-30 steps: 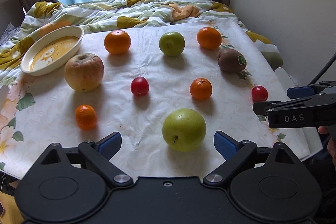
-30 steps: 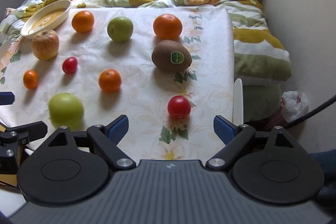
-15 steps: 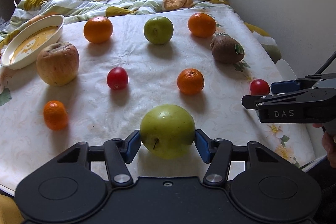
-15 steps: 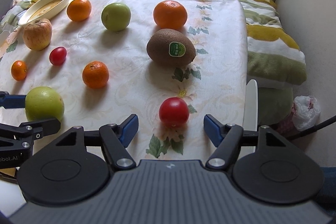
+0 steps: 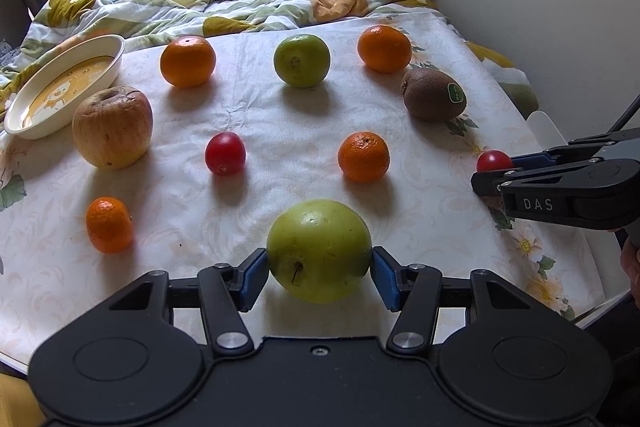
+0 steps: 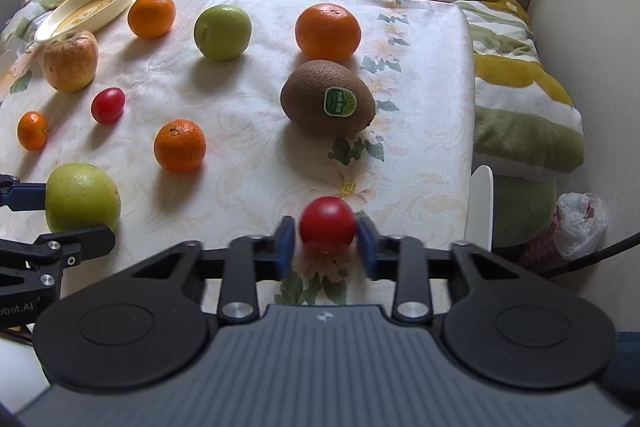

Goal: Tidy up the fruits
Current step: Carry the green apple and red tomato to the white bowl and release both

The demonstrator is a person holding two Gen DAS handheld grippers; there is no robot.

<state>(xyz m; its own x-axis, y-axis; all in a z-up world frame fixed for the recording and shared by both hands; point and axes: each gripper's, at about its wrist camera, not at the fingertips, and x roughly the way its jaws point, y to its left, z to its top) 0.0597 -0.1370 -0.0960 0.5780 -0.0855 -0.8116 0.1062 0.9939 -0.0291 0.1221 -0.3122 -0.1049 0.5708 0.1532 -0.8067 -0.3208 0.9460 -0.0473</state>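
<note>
My left gripper [image 5: 319, 273] is clamping the big round green apple [image 5: 319, 250], stem facing me; my right gripper [image 6: 327, 245] is pinching the small red tomato [image 6: 327, 225].

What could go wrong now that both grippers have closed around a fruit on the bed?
1. The left gripper holds the big green apple only at its widest sides with small blue pads; the round fruit might roll out when lifted.
2. The right gripper pinches a small red tomato; too much squeeze could bruise it.
3. The dish sits at the cloth's far left corner, so carrying fruit there could knock the wrinkled apple.
</note>
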